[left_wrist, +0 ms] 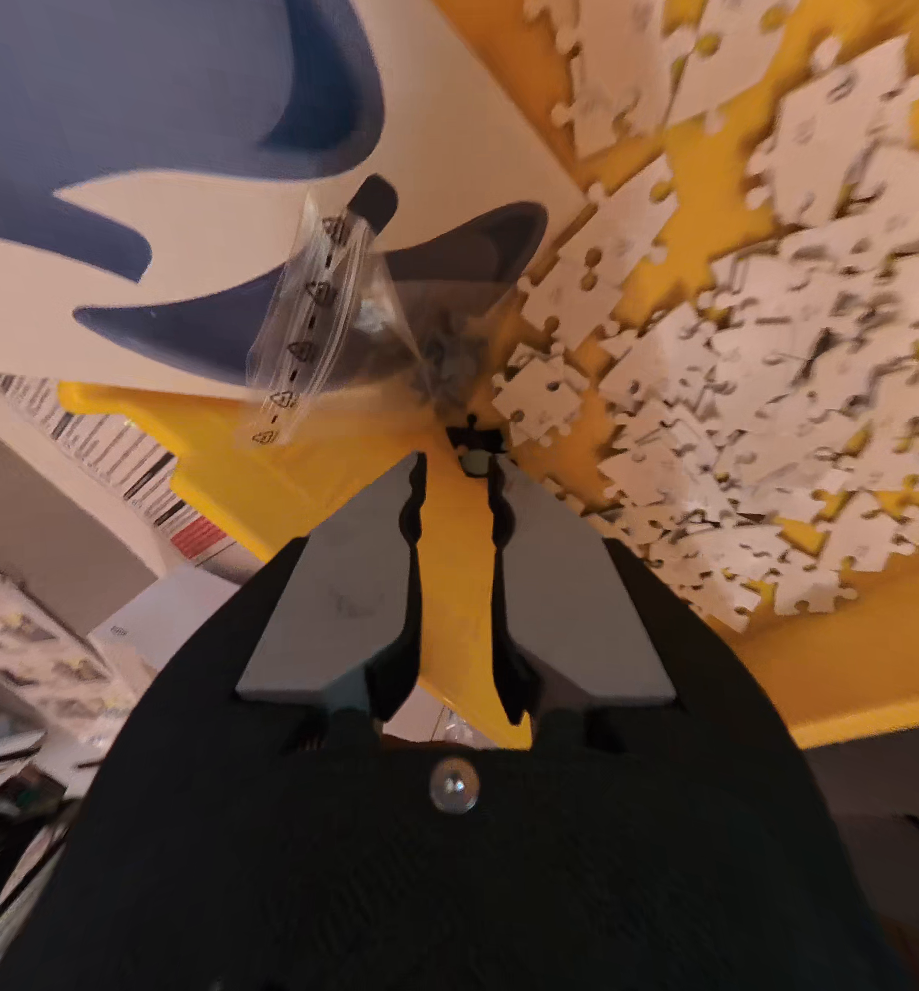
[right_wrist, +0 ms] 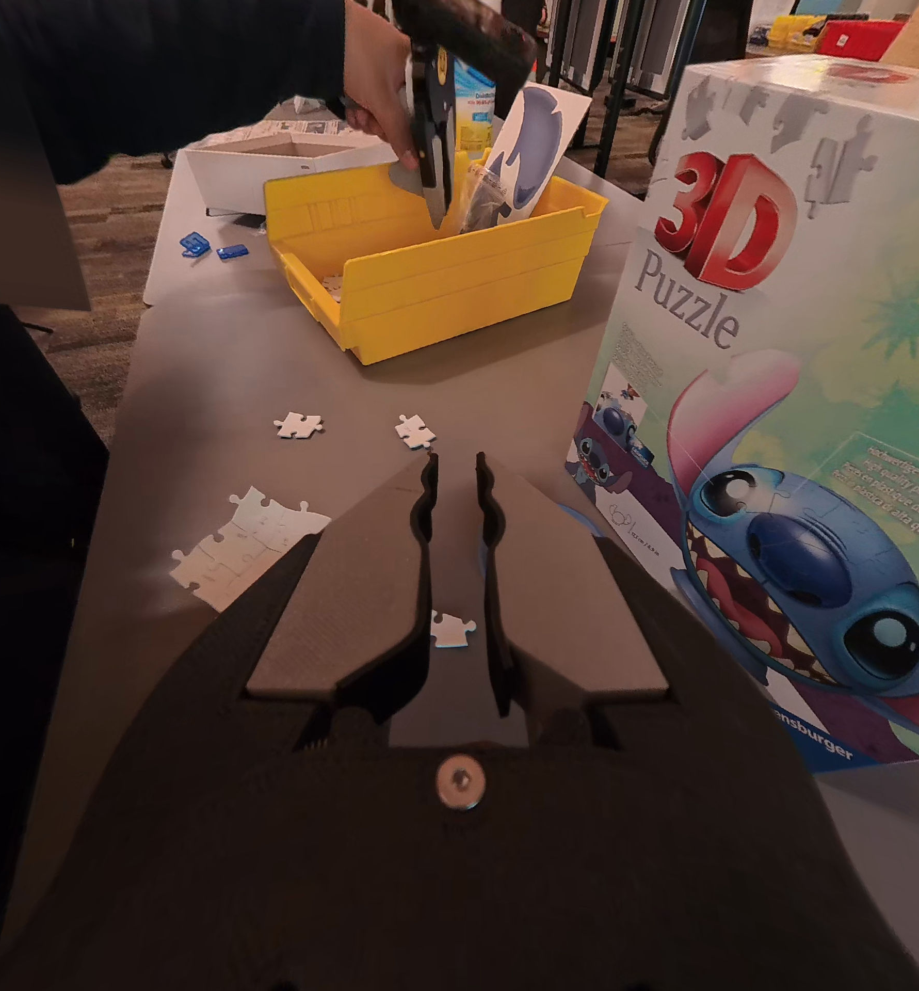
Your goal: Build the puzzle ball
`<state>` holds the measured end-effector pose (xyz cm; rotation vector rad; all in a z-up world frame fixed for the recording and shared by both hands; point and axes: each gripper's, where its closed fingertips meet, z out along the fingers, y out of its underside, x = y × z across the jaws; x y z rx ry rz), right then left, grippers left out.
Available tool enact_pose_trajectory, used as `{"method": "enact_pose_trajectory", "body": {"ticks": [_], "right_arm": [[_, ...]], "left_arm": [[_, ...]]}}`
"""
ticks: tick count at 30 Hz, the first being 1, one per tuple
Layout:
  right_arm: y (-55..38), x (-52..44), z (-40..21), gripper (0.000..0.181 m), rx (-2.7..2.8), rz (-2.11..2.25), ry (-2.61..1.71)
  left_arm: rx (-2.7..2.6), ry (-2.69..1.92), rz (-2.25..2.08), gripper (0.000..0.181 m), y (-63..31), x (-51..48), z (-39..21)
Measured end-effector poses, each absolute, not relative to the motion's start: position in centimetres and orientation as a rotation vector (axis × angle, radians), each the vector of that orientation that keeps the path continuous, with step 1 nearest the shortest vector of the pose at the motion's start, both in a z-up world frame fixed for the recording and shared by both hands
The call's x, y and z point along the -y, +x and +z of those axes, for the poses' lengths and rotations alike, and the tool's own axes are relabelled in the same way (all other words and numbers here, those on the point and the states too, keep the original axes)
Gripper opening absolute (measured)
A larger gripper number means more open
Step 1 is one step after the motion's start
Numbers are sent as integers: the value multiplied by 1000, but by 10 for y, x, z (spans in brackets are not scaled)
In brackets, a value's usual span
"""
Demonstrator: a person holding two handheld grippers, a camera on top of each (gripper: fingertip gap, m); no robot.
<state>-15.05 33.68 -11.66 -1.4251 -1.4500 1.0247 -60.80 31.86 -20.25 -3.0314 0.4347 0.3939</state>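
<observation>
Parted and empty, your left gripper [left_wrist: 454, 461] noses down into the yellow bin [left_wrist: 296, 482], its tips just short of a small dark puzzle piece [left_wrist: 473, 437] at the frame's centre. White loose pieces [left_wrist: 768, 375] lie heaped face down across the right half of that view. A clear plastic bag [left_wrist: 312, 332] and a blue-and-white card sheet [left_wrist: 178, 161] lean in the bin at upper left.

Your right gripper [right_wrist: 457, 461] hangs over the grey table [right_wrist: 232, 348] with a narrow gap between its tips, holding nothing. A single piece [right_wrist: 452, 628] shows on the table between its fingers, lower centre. Two more single pieces [right_wrist: 299, 425] lie just above the tips. A joined patch of pieces [right_wrist: 248, 541] sits at middle left, partly hidden behind the left finger. The puzzle box [right_wrist: 768, 402] stands at right. At upper centre of that view your hand [right_wrist: 376, 91] holds the left tool in the bin.

The ball looks barely begun, judging by that one small patch. Your risks sit in the bin. The left view is smeared with motion, so a hasty close may miss the dark piece or pinch a neighbour with it. The bag's edge hangs close to the tips and could be caught and dragged out. A flat piece on smooth plastic may also slide away instead of lifting
</observation>
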Motion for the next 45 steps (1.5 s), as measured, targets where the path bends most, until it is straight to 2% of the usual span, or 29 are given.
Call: {"method": "enact_pose_trajectory", "body": {"ticks": [2,5,6,15,18,21,23,28,33,37,41,43,45], "right_arm": [[-151,-334,-115,11,1459,1021,-1413],[-152,-330,-112,11,1463,1022,-1395],[-151,-328,-111,11,1461,1028,-1388],[-148,-311,-97,10,1470,1077,-1313],[-147,-305,-94,10,1478,1090,-1290],[-145,-300,-89,10,1480,1094,-1261],[-144,-297,-85,10,1479,1097,-1245],[-143,-293,-81,10,1480,1101,-1222],[-144,-289,-81,10,1487,1109,-1212],[-146,-287,-83,10,1498,1113,-1214],[-146,-286,-81,9,1495,1116,-1206],[-145,-286,-79,9,1490,1127,-1200],[-144,-285,-77,9,1485,1134,-1194]], "left_arm": [[-402,-3037,473,10,-613,-318,-210],[-368,-3108,404,38,-603,-313,-225],[-363,-3125,400,42,-602,-312,-229],[-246,-3252,212,26,-602,-305,-244],[-191,-3251,120,31,-602,-305,-244],[-159,-3272,-18,47,-593,-300,-243],[-151,-3281,-68,47,-589,-296,-242],[-143,-3277,-28,35,-591,-291,-238],[-227,-3298,200,14,-608,-288,-237],[-224,-3285,215,26,-610,-292,-245],[-154,-3278,168,29,-613,-294,-246],[-164,-3280,73,51,-604,-291,-246],[-187,-3297,17,58,-597,-286,-245]]}}
